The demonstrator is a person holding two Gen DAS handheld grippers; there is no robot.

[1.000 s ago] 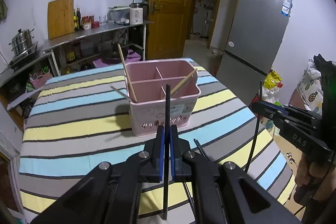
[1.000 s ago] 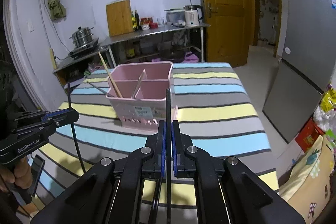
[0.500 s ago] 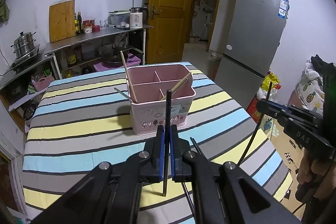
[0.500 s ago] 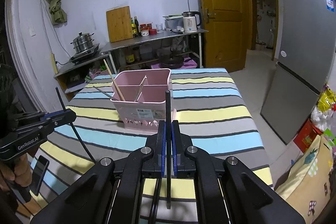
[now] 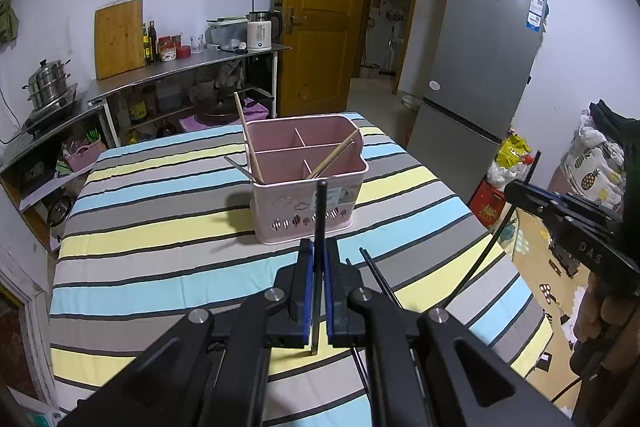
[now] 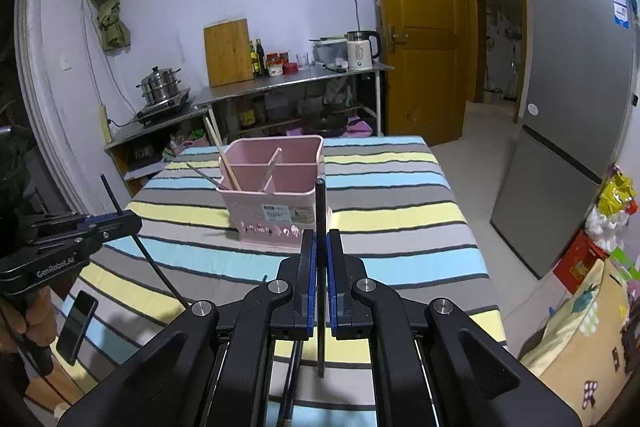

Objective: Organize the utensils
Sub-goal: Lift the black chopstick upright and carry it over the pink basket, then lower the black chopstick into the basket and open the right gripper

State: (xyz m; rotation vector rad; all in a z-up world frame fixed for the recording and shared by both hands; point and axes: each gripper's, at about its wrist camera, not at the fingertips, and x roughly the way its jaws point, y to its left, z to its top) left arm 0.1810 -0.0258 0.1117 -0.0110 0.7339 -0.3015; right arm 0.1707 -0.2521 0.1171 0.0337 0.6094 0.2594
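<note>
Both chopsticks clamped upright; caddy dead ahead of both claws

Left gripper (image 5: 317, 279) is clenched on a black chopstick (image 5: 320, 211), long axis near vertical; right gripper (image 6: 321, 267) is clenched on its black chopstick (image 6: 320, 207) likewise; pink caddy (image 5: 316, 203) stands beyond on the striped table (image 5: 160, 227), roughly centred in both views; nearer arm cannot be told; two wooden chopsticks (image 5: 248, 135) are seen leaning inside.

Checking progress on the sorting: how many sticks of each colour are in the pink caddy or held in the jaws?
Wooden chopsticks, in the pink caddy: 2
Grey metal stick, in the caddy: 1
Black chopsticks, one clamped in the left gripper, one in the right gripper: 2
Total: 5
</note>
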